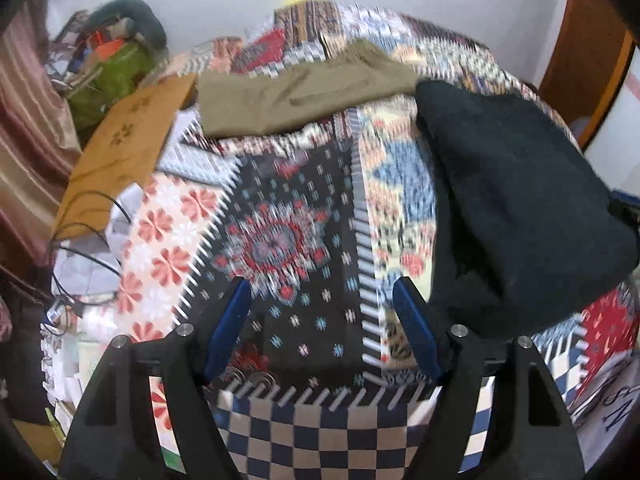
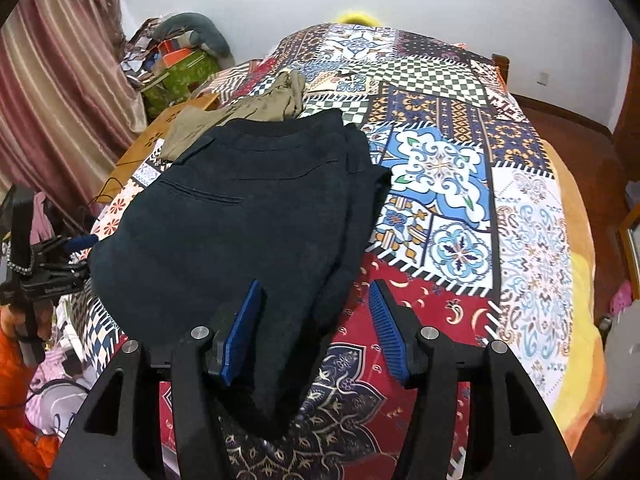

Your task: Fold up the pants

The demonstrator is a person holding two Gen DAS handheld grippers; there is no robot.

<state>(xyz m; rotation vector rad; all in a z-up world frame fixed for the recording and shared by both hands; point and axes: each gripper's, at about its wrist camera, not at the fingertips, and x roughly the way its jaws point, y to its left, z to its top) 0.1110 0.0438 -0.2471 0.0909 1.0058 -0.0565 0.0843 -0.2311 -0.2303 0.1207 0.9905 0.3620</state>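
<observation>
You had the dark pants [image 2: 248,216] lying on the patchwork bedspread [image 2: 440,184] in what looked like an already doubled-over stack, waistband toward the far side and the back pocket slit facing up, layered edges showing along their right flank; that reads to me as a fold well under way, with the bundle parked near the left edge of the bed so both tools could reach it. Your right gripper [image 2: 316,332] hovered just over the near end of that stack with its blue pads spread apart and nothing between them, one pad over the cloth and the other over the red patch beside it, which I take as lining up on the near edge. Your left gripper [image 1: 324,332] was likewise spread wide and empty, aimed at bare quilt with the pants [image 1: 516,208] off to its right. The right view alone gave you the whole garment and the far half of the bed; it also caught the left tool at the frame's left edge. The left view, smeared with blur, showed more fully the olive garment [image 1: 296,96] lying beyond the pants, and the wooden board [image 1: 128,148] and cables [image 1: 80,236] at the bedside
</observation>
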